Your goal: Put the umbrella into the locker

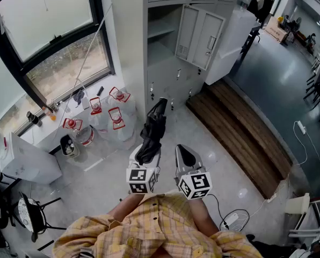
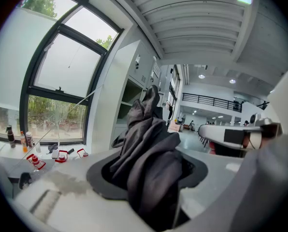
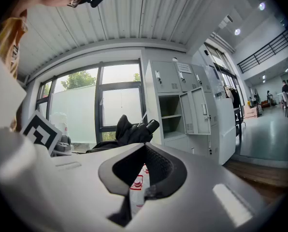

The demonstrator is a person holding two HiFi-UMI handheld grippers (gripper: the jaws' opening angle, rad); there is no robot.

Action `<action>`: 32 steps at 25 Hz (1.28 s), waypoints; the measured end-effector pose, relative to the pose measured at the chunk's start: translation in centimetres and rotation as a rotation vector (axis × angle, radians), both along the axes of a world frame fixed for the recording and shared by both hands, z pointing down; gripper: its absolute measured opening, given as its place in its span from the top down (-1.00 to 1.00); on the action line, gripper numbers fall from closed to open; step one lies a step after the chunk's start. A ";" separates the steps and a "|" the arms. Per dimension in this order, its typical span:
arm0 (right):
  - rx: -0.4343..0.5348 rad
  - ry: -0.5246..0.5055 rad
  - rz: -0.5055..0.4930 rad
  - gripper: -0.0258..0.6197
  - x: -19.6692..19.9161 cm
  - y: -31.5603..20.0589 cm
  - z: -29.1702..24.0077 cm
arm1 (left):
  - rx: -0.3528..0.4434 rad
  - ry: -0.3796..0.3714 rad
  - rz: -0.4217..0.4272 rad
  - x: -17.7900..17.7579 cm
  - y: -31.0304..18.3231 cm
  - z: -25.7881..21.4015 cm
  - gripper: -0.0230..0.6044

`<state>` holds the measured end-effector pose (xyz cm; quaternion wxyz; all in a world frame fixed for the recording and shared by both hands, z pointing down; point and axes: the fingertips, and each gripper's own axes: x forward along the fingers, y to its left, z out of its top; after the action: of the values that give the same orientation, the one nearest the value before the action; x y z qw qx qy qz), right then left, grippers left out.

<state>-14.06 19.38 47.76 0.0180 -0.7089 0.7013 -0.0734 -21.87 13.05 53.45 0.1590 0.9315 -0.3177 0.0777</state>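
**Umbrella gripped and aimed at the open locker**

We find the left gripper (image 1: 145, 160) at the lower centre of the head view, its fingers pinching the folded black umbrella (image 1: 152, 127) near its lower end. In the left gripper view the dark cloth fills the space between the fingers and rises up the middle of the frame. The umbrella is held off the floor (image 1: 224, 160), and its far end points up the frame toward the grey locker (image 1: 161, 42); it is still outside the locker. One compartment stands open, with its door (image 1: 201, 36) swung out to the right and a shelf (image 1: 161, 30) showing inside. Just right of the left gripper sits the right gripper (image 1: 187, 156). Its fingers are slightly spread with nothing between them. Through that gap, in the right gripper view, we make out water bottles (image 1: 113, 118) with red tops. They stand on the floor left of the umbrella, below the window (image 1: 47, 36).
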 end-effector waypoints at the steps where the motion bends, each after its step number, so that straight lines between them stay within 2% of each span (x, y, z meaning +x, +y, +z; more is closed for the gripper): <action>1: 0.001 -0.002 0.003 0.93 -0.1 0.0 0.0 | 0.000 -0.001 0.004 -0.1 0.0 0.0 0.15; 8: 0.005 -0.002 0.021 0.93 -0.8 0.0 0.1 | 0.001 -0.001 0.011 -0.8 -0.2 0.2 0.15; 12: 0.041 -0.034 0.026 0.92 -1.1 0.2 -0.5 | 0.008 -0.005 0.016 -1.2 -0.3 0.2 0.15; 17: 0.021 -0.038 0.022 0.92 -1.1 0.2 0.2 | -0.010 -0.008 0.014 -1.3 -0.2 1.0 0.15; 23: 0.000 -0.028 0.027 0.92 0.3 -0.9 1.2 | -0.012 -0.015 0.025 0.4 -1.2 1.7 0.15; 32: -0.010 -0.063 0.030 0.92 4.4 -5.4 2.0 | -0.025 -0.041 0.044 4.2 -4.6 2.8 0.14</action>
<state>-9.63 13.94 49.71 0.0377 -0.7167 0.6893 -0.0987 -17.71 8.46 56.24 0.1625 0.9345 -0.2991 0.1045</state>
